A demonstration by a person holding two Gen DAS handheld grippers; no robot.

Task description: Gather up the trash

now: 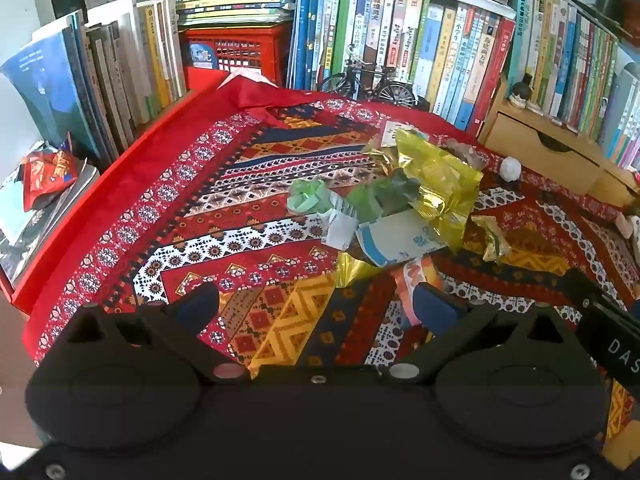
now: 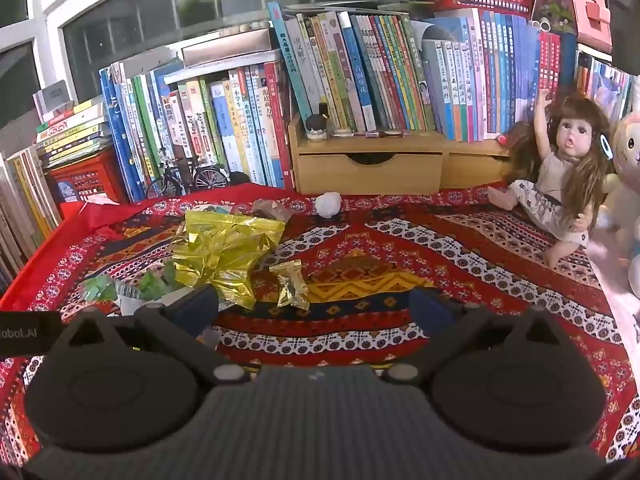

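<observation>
Trash lies heaped on a patterned red cloth [image 1: 168, 216]: a large crumpled gold foil bag [image 1: 436, 176] [image 2: 224, 244], green wrappers [image 1: 308, 198] [image 2: 100, 286], a white and blue paper carton [image 1: 400, 240], a small gold wrapper [image 1: 494, 236] [image 2: 292, 284] and a white crumpled ball [image 1: 511, 169] [image 2: 329, 205]. My left gripper [image 1: 316, 306] stands open just in front of the heap, nothing between its fingers; an orange and white wrapper [image 1: 412, 280] lies by its right finger. My right gripper [image 2: 314, 310] is open over bare cloth [image 2: 400, 248], the small gold wrapper just beyond it.
Rows of books [image 2: 360, 80] line the back and left. A model bicycle [image 1: 364, 84], a red crate [image 1: 236, 50] and a wooden drawer box [image 2: 368, 164] stand behind the cloth. A doll [image 2: 560, 176] and a plush toy [image 2: 628, 184] sit at the right. A red snack bag [image 1: 48, 176] lies on books left.
</observation>
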